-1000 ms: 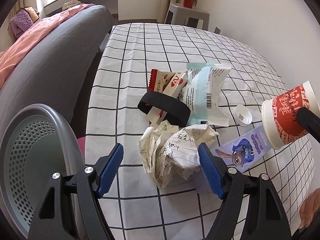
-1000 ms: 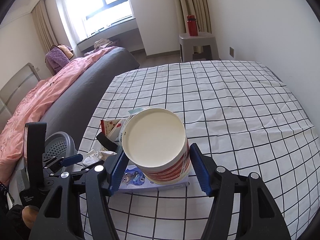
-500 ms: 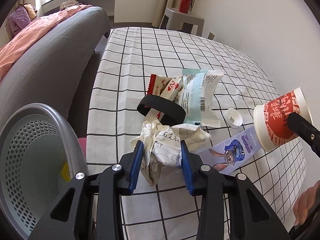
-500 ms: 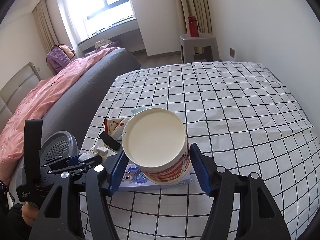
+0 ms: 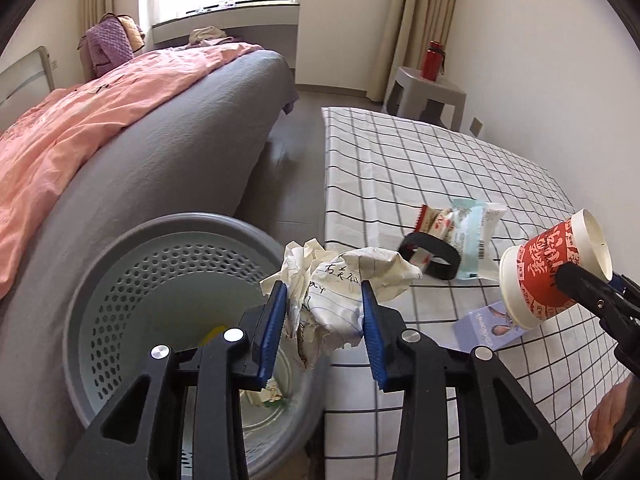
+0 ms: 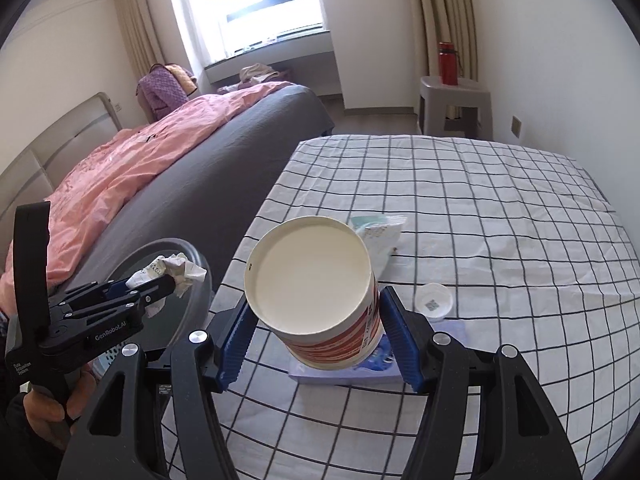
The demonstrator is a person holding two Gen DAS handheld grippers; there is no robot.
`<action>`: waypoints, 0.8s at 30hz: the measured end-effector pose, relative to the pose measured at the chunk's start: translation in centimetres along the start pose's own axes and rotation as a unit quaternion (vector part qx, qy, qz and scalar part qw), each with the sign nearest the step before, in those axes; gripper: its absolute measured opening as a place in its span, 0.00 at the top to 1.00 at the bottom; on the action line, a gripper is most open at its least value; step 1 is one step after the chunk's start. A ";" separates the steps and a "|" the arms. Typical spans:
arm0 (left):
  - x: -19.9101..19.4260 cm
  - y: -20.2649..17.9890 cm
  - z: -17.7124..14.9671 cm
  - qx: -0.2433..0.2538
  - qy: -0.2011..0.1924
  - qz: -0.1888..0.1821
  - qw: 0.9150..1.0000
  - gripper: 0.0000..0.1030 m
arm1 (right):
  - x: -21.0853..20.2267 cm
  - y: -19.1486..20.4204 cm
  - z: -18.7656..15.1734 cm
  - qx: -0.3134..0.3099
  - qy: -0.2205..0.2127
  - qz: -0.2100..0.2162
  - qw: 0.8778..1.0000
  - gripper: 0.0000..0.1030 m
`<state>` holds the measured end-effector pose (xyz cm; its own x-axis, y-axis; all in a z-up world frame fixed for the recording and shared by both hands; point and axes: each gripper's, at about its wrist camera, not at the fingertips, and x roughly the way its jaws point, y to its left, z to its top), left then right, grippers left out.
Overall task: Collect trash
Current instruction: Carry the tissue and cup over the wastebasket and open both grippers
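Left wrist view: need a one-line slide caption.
Left gripper clamps crumpled paper over the grey bin; right gripper holds a red cup.

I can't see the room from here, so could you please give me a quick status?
Left claw shut on crumpled paper, over the bin. Right claw shut on the cup. Nothing blocking the bin.

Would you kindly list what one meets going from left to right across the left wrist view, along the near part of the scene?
Grey perforated plastic bin → crumpled lined paper ball in the left gripper → black band → red and white paper cup.
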<state>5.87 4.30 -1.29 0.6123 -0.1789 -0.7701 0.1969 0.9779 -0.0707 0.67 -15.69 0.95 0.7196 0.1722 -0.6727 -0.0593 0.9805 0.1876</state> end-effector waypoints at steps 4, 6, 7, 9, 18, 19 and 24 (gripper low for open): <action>-0.4 3.3 -0.7 -0.023 0.000 0.043 0.999 0.65 | 1.9 3.9 0.8 -0.033 0.011 0.047 0.998 0.42; -0.5 5.1 -1.2 -0.036 0.001 0.060 0.998 0.65 | 2.9 5.8 1.0 -0.051 0.017 0.067 0.996 0.42; -0.5 5.8 -1.5 -0.044 0.002 0.067 0.997 0.65 | 3.4 6.8 1.1 -0.060 0.022 0.078 0.995 0.42; -0.5 7.5 -1.9 -0.058 0.004 0.081 0.995 0.65 | 4.6 8.8 1.1 -0.076 0.033 0.101 0.991 0.42; -0.2 12.1 -2.8 -0.093 0.011 0.127 0.987 0.64 | 8.6 14.5 0.5 -0.122 0.074 0.158 0.977 0.42; -0.2 12.3 -2.8 -0.095 0.012 0.129 0.987 0.64 | 8.9 14.9 0.3 -0.125 0.078 0.159 0.976 0.42; 0.4 12.9 -3.1 -0.099 0.018 0.133 0.986 0.64 | 10.1 15.5 0.0 -0.130 0.092 0.161 0.974 0.42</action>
<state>6.34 17.17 -4.49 0.5944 0.0874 -0.7994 -0.1234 0.9922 0.0167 7.04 1.28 -2.94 0.4996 0.4657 -0.7304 -0.4523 0.8594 0.2386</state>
